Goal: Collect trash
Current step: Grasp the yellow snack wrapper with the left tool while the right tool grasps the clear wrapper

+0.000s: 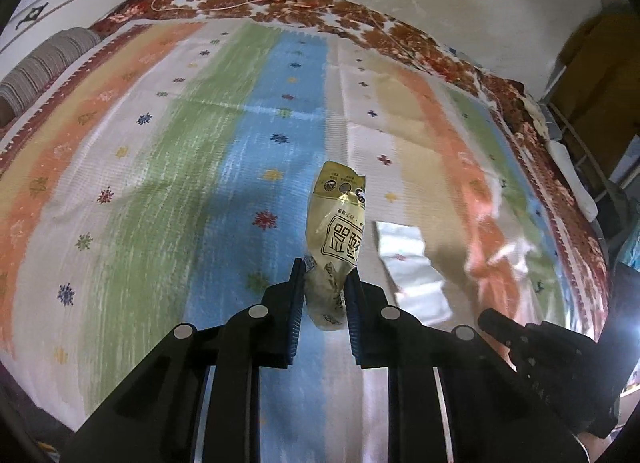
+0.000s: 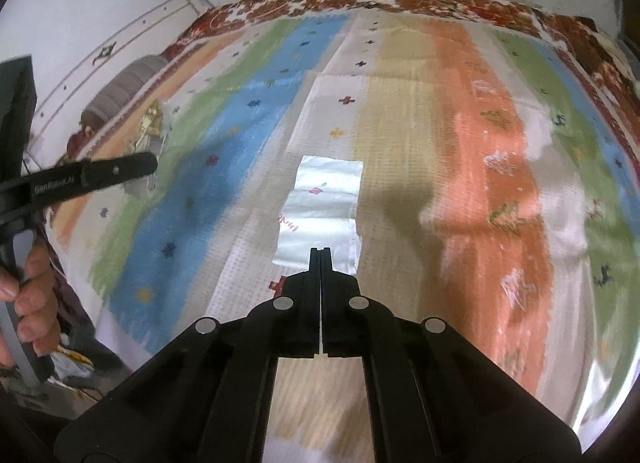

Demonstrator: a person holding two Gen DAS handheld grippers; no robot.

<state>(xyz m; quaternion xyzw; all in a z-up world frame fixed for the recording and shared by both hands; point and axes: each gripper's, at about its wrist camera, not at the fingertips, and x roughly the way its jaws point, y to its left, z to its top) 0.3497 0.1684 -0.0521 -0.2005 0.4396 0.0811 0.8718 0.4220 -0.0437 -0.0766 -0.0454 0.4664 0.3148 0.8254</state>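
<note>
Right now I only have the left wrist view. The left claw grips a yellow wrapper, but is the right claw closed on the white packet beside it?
Observer: Yes. In the right wrist view the right claw is shut, and its tips pinch the near edge of the white packet.
Operator: Any markings on that packet?
Observer: Small red print and a green fleck near its middle.
Operator: Can you see the hand carrying the left claw?
Observer: Yes. Bare fingers wrap around its handle at the left edge.
</note>
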